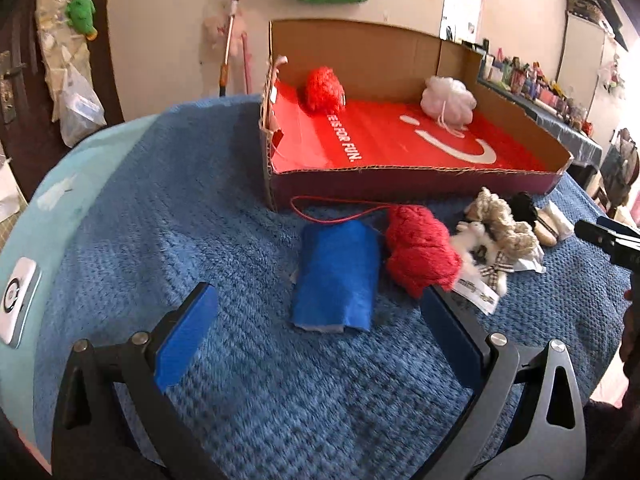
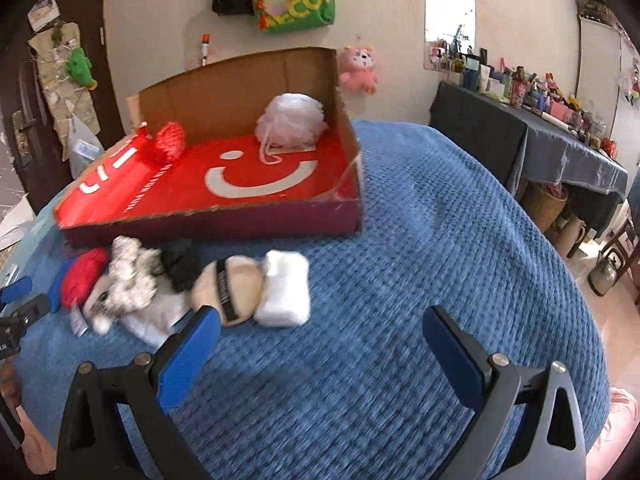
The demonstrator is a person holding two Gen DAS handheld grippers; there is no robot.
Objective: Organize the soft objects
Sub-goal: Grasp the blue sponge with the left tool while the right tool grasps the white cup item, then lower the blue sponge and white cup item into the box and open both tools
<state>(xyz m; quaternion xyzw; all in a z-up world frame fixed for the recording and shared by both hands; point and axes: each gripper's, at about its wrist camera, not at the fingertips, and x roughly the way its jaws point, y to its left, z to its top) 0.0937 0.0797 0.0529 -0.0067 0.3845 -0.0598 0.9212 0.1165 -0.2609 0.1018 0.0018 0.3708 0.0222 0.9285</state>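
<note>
A cardboard box (image 1: 416, 178) with a red lining (image 2: 248, 184) stands on the blue blanket. Inside it lie a red pouf (image 1: 324, 90) and a white mesh pouf (image 1: 448, 98), the latter also in the right wrist view (image 2: 292, 122). In front of the box lies a row of soft things: a folded blue cloth (image 1: 336, 276), a red fluffy ball (image 1: 420, 250), a curly beige plush (image 1: 500, 224), a black item (image 2: 182, 266), a beige roll with a black band (image 2: 230, 290) and a white pad (image 2: 286, 288). My left gripper (image 1: 316, 316) is open, just short of the blue cloth. My right gripper (image 2: 320, 330) is open, near the white pad.
The blue blanket (image 2: 440, 240) covers a round table, with bare room right of the box. A pale blue surface with a small white device (image 1: 18, 300) lies at left. A cluttered side table (image 2: 540, 128) stands at the right wall. Bags and toys hang on the wall.
</note>
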